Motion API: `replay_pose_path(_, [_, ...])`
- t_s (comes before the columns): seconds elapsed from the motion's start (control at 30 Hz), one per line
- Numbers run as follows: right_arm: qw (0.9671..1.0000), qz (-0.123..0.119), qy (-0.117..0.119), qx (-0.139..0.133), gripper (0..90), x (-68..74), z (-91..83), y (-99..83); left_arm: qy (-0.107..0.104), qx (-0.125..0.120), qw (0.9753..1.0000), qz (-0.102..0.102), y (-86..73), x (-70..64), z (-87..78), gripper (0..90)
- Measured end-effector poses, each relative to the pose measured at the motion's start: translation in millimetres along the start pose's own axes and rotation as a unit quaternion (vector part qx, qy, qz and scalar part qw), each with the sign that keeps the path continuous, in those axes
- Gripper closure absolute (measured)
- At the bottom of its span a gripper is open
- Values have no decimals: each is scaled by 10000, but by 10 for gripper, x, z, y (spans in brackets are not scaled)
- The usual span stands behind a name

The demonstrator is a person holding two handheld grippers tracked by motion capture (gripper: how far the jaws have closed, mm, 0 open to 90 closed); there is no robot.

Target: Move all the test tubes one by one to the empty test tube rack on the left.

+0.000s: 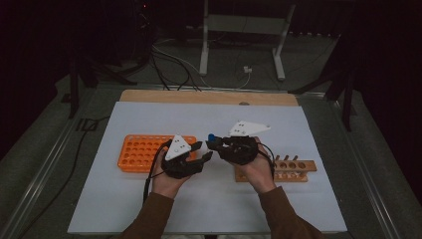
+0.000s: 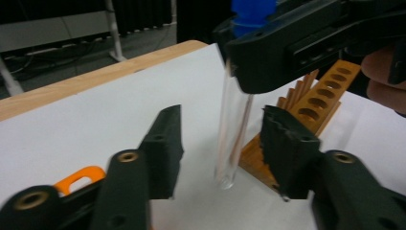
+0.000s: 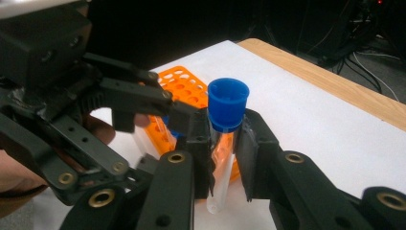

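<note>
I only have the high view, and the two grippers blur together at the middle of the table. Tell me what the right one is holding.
Observer: The right gripper is shut on a clear plastic test tube with a blue cap, clamped just under the cap.
Operator: Give me the tube's attitude.
Observer: Upright, cap up, its rounded bottom hanging above the white table sheet.
Operator: Now report the left gripper.
Observer: The left gripper is open, its jaws on either side of the tube's lower half, not touching it.
</note>
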State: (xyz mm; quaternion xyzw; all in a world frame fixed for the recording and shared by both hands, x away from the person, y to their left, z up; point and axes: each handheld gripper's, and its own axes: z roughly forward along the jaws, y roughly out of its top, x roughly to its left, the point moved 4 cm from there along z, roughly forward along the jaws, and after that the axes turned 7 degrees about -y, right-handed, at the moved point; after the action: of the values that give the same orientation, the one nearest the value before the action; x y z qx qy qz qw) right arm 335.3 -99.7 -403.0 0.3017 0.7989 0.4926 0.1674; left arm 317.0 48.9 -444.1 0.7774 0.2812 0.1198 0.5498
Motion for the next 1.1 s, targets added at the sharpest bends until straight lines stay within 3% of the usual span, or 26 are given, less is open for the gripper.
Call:
replay_pose_path(0.3, [10000,-25,68,38,772,46,33,-8,-137,-36,9999,42,2,-17,-1,737])
replay_pose_path(0.67, [9999,-18,123,20,766,56,35,-12,-163,-87,9998,39,-7,-18,-13,777])
replay_pose_path(0.93, [9997,30,247,-69,516,20,-16,-34,-3,-54,10000,-10,-10,35,-45,778])
replay_pose_path(1.1, [9998,52,152,-118,364,-40,-69,-58,80,-59,9999,-67,-20,77,-82,779])
